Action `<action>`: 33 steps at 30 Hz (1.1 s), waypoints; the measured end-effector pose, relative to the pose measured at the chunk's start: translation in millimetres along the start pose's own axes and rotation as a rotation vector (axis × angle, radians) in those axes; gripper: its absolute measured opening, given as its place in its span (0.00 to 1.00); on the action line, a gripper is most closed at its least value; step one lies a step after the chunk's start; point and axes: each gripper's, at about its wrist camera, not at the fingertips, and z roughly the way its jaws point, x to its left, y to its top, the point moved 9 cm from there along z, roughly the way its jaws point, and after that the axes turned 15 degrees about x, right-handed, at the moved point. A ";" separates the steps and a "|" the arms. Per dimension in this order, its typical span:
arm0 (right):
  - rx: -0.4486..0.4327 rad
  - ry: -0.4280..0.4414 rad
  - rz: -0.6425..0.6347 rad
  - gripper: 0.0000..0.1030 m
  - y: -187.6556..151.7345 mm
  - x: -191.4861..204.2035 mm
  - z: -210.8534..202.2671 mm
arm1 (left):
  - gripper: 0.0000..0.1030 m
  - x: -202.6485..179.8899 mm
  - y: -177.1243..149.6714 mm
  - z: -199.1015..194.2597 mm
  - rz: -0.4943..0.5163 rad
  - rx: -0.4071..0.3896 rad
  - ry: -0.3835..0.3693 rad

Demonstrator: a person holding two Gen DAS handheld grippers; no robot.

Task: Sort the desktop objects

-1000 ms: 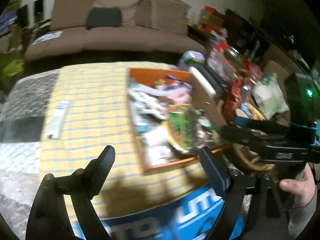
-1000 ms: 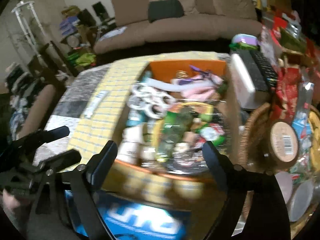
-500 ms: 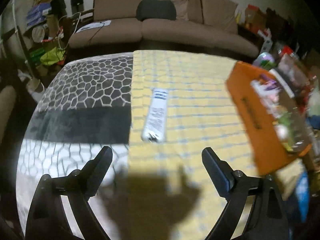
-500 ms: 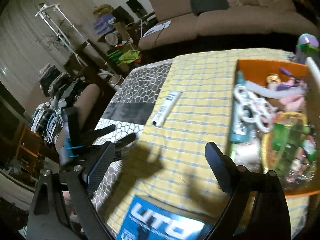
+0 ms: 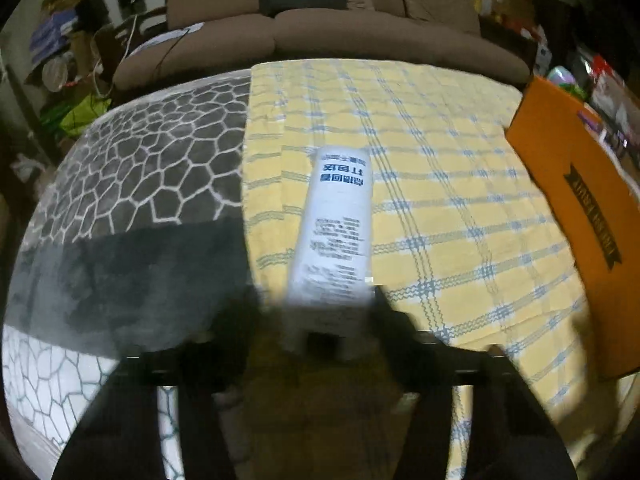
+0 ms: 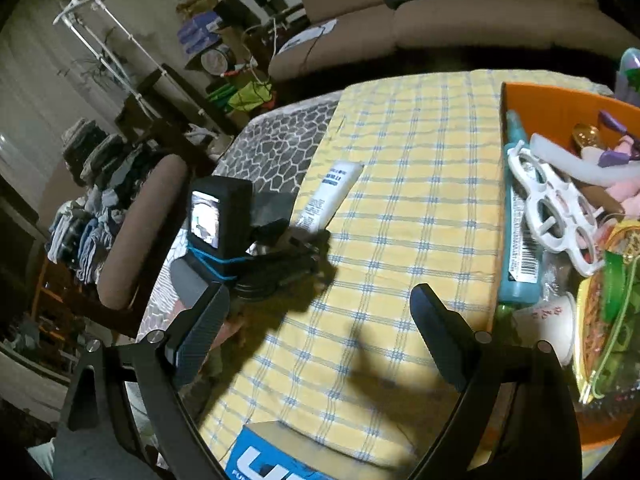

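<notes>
- Lying on the yellow checked cloth [image 5: 440, 140] that covers the right part of the table [image 5: 160, 152]: the white tube [image 5: 334, 216], printed face up, one end towards the sofa [image 5: 360, 32], the other towards the near edge
- Down over the tube's near end: the left gripper [image 5: 316, 304], jaws just closing in, one finger on each side of the tube
- Too blurred to tell whether the pads press on the tube; right-hand finger seems against it, left-hand finger perhaps just short
- Seen from the right wrist: same gripper low at the left side of the cloth, its camera block [image 6: 218, 216] bound with a blue band, tips at the tube's near end
- Hanging above the near part of the cloth with jaws wide apart and nothing between them: the right gripper [image 6: 320, 296]
- Well to the right of the tube, on the same cloth: the orange box [image 6: 560, 96], crowded with things
- Along the box's left wall: a teal tube [image 6: 520, 220]; just right of it, a white plastic ring holder [image 6: 556, 208]
- At the near edge, below the right gripper: a blue carton [image 6: 272, 460] with white letters
</notes>
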 end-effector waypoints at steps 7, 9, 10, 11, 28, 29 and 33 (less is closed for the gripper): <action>0.005 0.122 0.037 0.89 -1.0 8.1 15.2 | 0.43 2.8 -21.0 -39.5 -0.067 0.012 -0.169; 0.025 0.205 0.059 0.91 -1.0 13.7 24.0 | 0.43 -5.7 -38.0 -59.9 -0.078 0.004 -0.249; 0.040 0.256 0.084 0.91 -0.8 15.4 32.1 | 0.44 -11.6 -47.7 -64.2 -0.082 0.017 -0.287; 0.056 0.287 0.113 0.91 0.4 15.5 42.7 | 0.44 -18.4 -58.8 -66.0 -0.094 0.039 -0.325; 0.259 -0.080 -0.049 0.40 11.7 23.2 105.4 | 0.75 -78.6 -151.4 -74.7 -0.389 0.258 -0.876; 0.306 -0.053 -0.061 0.40 8.7 32.5 112.2 | 0.77 -64.2 -157.8 -85.6 -0.408 0.221 -0.864; 0.390 0.079 -0.074 0.40 -4.6 69.5 134.6 | 0.80 -3.7 -179.2 -101.9 -0.485 0.109 -0.762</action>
